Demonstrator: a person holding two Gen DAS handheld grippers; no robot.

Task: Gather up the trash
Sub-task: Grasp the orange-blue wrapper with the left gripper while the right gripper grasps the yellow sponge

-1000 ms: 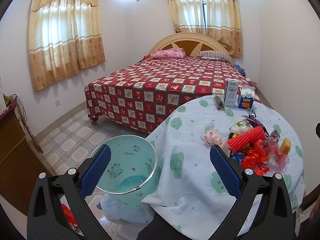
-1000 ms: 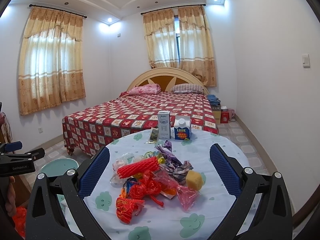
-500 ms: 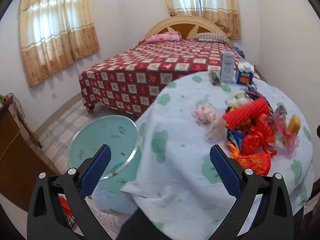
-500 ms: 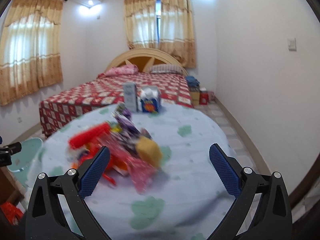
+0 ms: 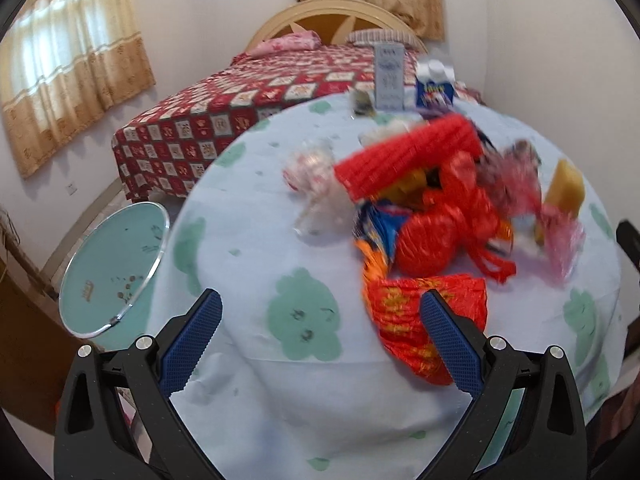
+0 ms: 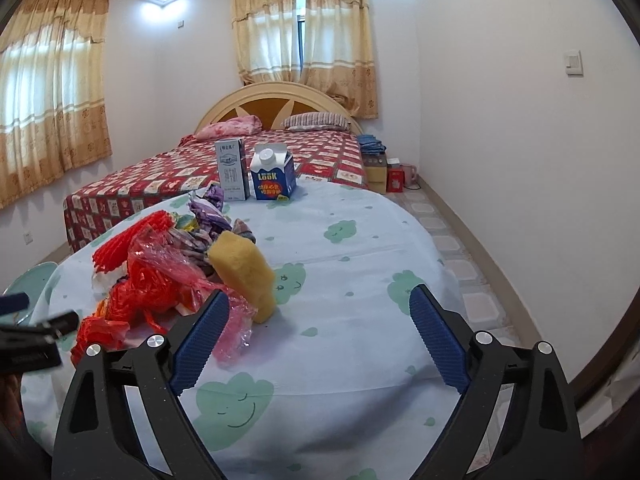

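Both our claws hang released and empty. The trash pile [image 5: 436,208] sits on the bench [image 5: 248,264], right of frame centre — ahead and right of our left claw [image 5: 320,340], which is nearer; the bin [image 5: 116,264] waits lower left.

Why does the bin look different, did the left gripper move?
Yes. The left gripper moved forward and rightward over the table; the teal bin now sits off at its left.

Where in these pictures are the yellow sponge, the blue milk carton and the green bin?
yellow sponge [image 6: 243,270], right wrist view, on its broad front face.
blue milk carton [image 6: 274,184], right wrist view, on its printed front.
green bin [image 5: 108,270], left wrist view, on its inner wall.
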